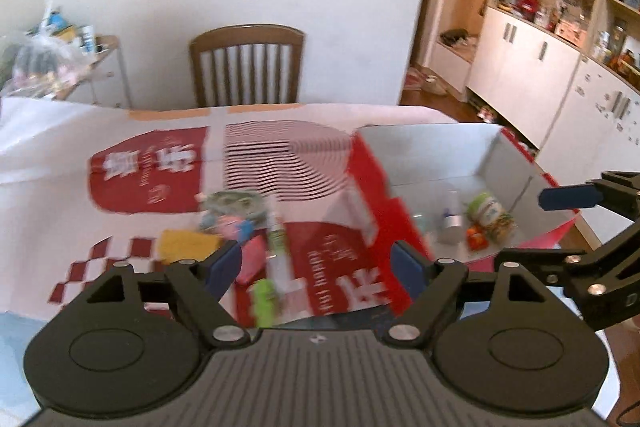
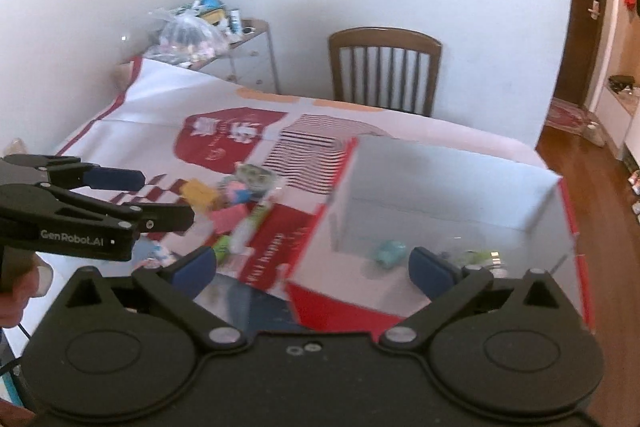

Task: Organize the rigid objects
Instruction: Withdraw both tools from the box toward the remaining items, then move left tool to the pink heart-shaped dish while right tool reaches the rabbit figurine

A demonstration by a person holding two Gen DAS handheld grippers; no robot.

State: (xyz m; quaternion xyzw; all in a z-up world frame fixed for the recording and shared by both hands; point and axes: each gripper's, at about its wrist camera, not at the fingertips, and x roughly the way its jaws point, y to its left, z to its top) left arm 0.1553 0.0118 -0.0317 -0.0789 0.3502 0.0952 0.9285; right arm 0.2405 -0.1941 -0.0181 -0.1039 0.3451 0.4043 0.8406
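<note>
A red box with a grey inside stands on the table at the right and holds several small items, among them a green-capped bottle, a small white bottle and a teal piece. A pile of small objects lies left of it: a yellow block, a pink piece, a white tube and a green piece. My left gripper is open and empty above the pile. My right gripper is open and empty above the box's near edge.
A red-and-white printed cloth covers the table. A wooden chair stands behind it. A cluttered side shelf is at the far left. White cabinets line the right wall.
</note>
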